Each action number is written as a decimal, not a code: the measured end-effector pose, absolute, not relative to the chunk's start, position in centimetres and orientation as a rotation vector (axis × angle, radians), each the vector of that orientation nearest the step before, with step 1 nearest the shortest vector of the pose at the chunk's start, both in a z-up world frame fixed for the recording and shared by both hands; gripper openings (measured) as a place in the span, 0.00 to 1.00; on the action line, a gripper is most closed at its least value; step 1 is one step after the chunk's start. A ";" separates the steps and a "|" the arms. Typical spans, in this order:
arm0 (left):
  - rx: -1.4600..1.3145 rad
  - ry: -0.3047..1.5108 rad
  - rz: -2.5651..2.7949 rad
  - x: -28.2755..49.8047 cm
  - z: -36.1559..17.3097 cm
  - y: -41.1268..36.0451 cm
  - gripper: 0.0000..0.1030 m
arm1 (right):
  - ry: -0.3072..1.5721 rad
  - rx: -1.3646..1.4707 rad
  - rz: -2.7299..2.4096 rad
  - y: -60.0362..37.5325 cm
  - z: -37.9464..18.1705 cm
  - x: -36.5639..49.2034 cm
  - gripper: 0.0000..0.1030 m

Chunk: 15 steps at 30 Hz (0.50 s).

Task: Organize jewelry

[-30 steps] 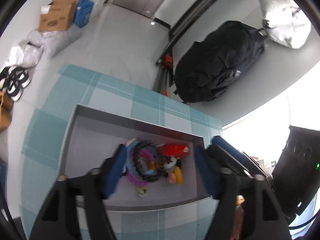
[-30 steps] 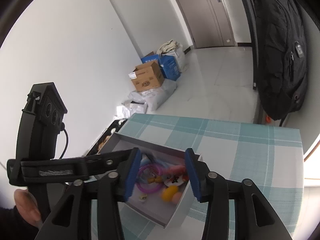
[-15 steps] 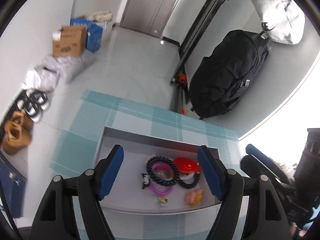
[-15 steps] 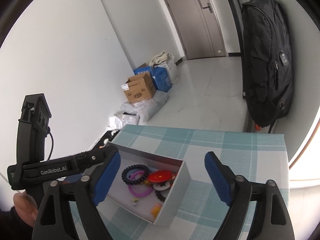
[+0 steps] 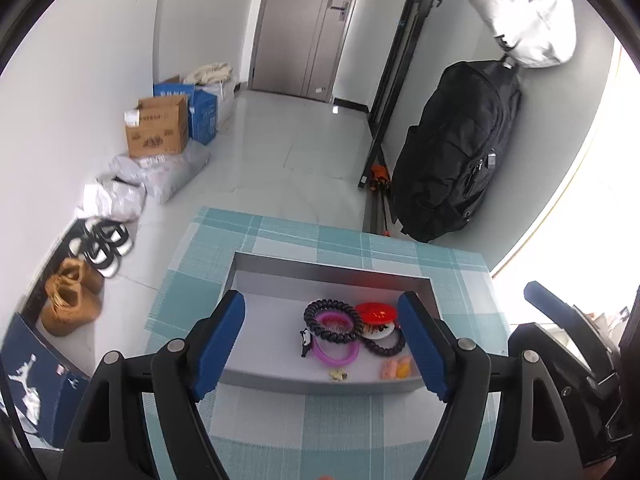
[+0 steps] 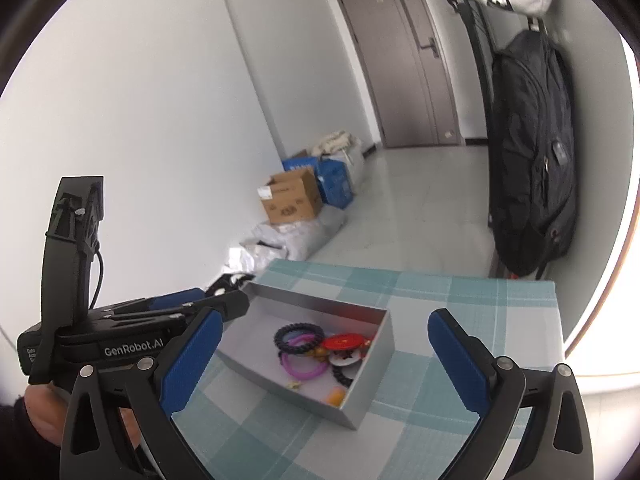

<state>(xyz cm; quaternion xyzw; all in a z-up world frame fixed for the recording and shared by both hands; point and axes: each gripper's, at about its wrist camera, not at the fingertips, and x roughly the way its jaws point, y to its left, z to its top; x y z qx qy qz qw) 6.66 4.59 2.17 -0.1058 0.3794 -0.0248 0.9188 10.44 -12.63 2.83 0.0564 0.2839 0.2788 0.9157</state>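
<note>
A shallow grey box [image 5: 332, 270] [image 6: 380, 350] sits on the teal checked tablecloth [image 5: 280, 236]. Inside lie a black coil hair tie [image 5: 330, 320] [image 6: 298, 336], a pink ring [image 5: 334, 354] [image 6: 302, 368], a red round piece [image 5: 376, 312] [image 6: 346, 342], a black beaded bracelet [image 5: 384, 346] and small yellow and pink charms [image 5: 396, 370]. My left gripper [image 5: 322, 344] is open and empty, held back above the box's near side. My right gripper [image 6: 324, 360] is open and empty, to the right of the box. The left gripper also shows in the right wrist view [image 6: 132, 332].
The table ends just beyond the box [image 5: 344, 224]. On the floor are cardboard and blue boxes [image 5: 160, 128], white bags [image 5: 160, 172] and shoes [image 5: 100, 244] at left. A black backpack [image 5: 460, 152] hangs at right, a door [image 5: 312, 28] behind.
Both grippers have pulled up and back from inside the box, and their jaws have opened wide. The jewelry stays in the box.
</note>
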 end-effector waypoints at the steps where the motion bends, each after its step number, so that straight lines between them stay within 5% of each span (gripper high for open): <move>1: -0.199 0.770 -0.051 6.2 2.4 4.3 0.74 | 0.582 0.112 0.574 -12.6 2.9 10.2 1.00; 15: -0.144 0.692 0.005 1.8 3.1 3.8 0.80 | 0.532 0.091 0.544 -13.8 3.4 5.0 1.00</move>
